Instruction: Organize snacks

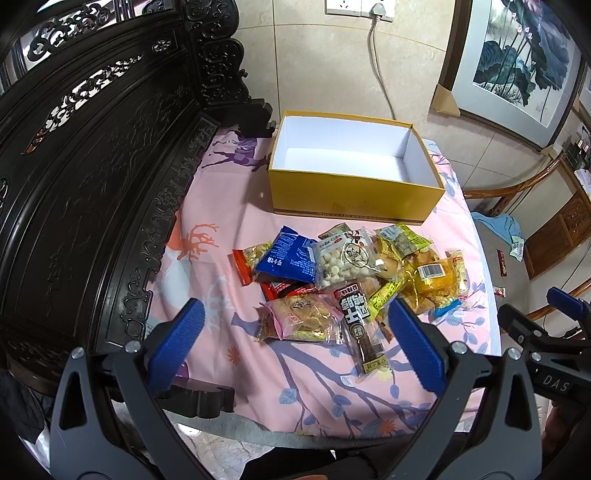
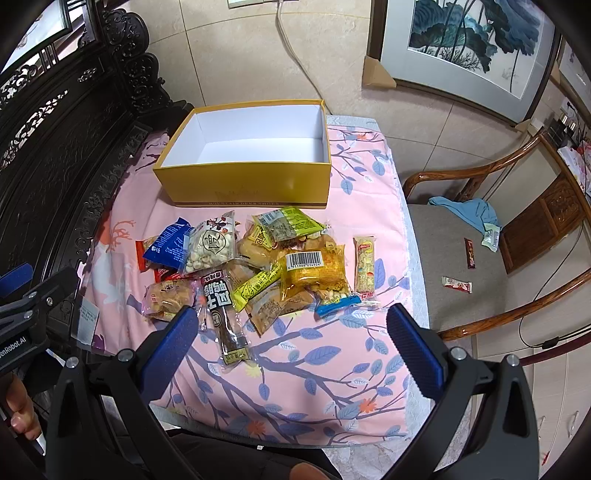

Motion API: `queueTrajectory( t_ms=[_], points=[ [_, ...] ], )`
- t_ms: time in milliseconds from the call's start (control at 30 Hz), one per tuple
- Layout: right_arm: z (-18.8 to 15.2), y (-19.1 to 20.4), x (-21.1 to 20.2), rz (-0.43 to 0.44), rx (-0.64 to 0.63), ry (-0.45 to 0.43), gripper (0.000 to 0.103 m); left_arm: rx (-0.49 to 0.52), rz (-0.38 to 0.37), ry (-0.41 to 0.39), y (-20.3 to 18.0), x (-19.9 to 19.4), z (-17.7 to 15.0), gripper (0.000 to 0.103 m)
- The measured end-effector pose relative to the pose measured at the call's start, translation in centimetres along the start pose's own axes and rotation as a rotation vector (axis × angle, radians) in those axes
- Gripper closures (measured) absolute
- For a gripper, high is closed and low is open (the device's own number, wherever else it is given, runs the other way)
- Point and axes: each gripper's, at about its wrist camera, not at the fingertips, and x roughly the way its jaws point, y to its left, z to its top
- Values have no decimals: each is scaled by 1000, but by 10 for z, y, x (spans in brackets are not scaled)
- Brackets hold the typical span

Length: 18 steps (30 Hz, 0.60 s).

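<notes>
crinkly snack packets [image 2: 255,266], rectangular cardboard box [image 2: 247,186]

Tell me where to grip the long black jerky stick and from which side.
Grip the long black jerky stick across its narrow width at the clear lower end, which juts out of the pile onto bare cloth. Come from above with the right gripper, fingers either side; its upper end seems tucked among other packets.

Room with tiled wall and carved dark furniture

Dark carved screen [image 1: 92,155] standing along the left; beige tiled wall [image 1: 325,62] carrying a socket [image 1: 360,8] with trailing cable [image 1: 380,74]; framed lotus painting [image 2: 476,40] leaning at right; wooden armchair [image 2: 491,229] sitting beside the pink floral cloth [image 2: 314,354].
</notes>
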Motion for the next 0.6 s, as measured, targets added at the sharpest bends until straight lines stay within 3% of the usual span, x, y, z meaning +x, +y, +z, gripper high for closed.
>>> queueTrajectory(
  t_ms=[400,600],
  points=[
    [0,-5,4,12,-1,4,1,-1,-14,-3,-1,6,2,2],
    [-6,-19,26,35,-37,-50,1,-70,-66,-51,13,22,-4,2]
  ],
)
